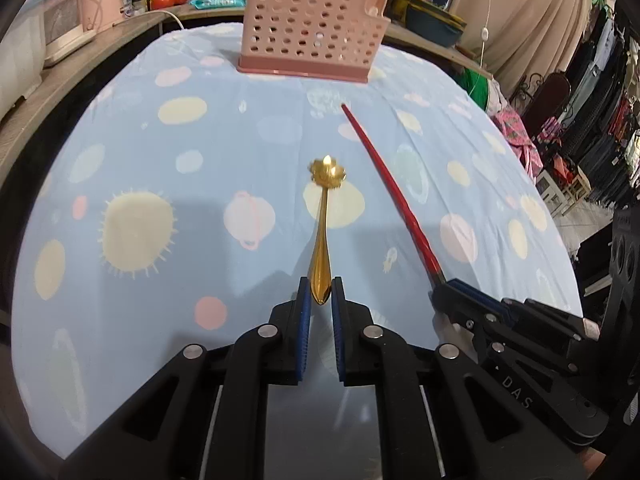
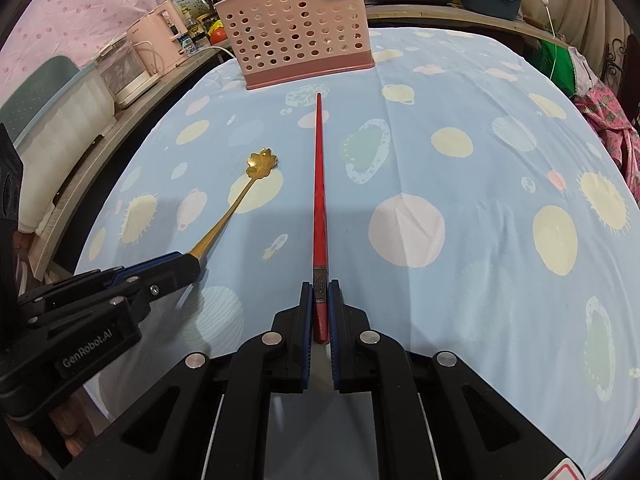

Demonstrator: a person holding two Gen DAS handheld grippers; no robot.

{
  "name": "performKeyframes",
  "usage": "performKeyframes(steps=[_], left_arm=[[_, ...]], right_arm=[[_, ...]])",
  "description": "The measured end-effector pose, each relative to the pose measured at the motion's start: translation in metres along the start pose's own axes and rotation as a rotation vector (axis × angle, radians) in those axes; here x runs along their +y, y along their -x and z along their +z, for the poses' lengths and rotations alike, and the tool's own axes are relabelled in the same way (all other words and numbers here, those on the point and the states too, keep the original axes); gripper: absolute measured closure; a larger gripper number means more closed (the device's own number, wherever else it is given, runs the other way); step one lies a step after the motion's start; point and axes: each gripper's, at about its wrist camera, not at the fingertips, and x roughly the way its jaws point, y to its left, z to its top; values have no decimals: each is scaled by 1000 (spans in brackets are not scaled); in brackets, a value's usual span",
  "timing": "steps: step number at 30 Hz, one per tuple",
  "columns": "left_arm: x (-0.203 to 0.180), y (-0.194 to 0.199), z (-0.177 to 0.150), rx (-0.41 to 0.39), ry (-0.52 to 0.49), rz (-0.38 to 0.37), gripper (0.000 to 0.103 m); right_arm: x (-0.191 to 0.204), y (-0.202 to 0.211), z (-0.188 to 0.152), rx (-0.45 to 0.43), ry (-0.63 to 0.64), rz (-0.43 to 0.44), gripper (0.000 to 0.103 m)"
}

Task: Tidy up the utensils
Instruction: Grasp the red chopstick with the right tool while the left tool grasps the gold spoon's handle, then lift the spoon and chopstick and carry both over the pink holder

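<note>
I have the gold spoon (image 1: 322, 236) clamped by its handle in my left gripper (image 1: 320, 294) and the red chopstick (image 2: 319, 208) pinched in my right gripper (image 2: 320, 300), both over the blue tablecloth (image 2: 460, 240). The pink holder (image 2: 296, 32) ahead looks empty, though its inside is mostly hidden; both still need dropping in.

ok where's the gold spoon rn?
The gold spoon is clamped by its handle end in the left gripper, flower bowl pointing toward the pink utensil basket, left of the red chopstick.
</note>
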Motion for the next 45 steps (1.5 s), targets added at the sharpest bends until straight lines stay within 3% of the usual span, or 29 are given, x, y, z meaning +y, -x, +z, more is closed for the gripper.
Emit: performKeyframes(steps=[15,17,18,34,45], left_arm=[[5,45,32,-125,15,9,94],[6,48,35,-134,14,5,95],[6,50,36,-138,13,4,101],[9,60,57,-183,-9,6,103],[4,93,98,-286,-40,17,103]], right_arm=[[-4,46,17,-89,-27,43,96],[-5,50,20,-95,-35,53,96],[-6,51,21,-99,-37,58,96],[-5,71,43,-143,-40,90,96],[-6,115,89,-281,-29,101,96]])
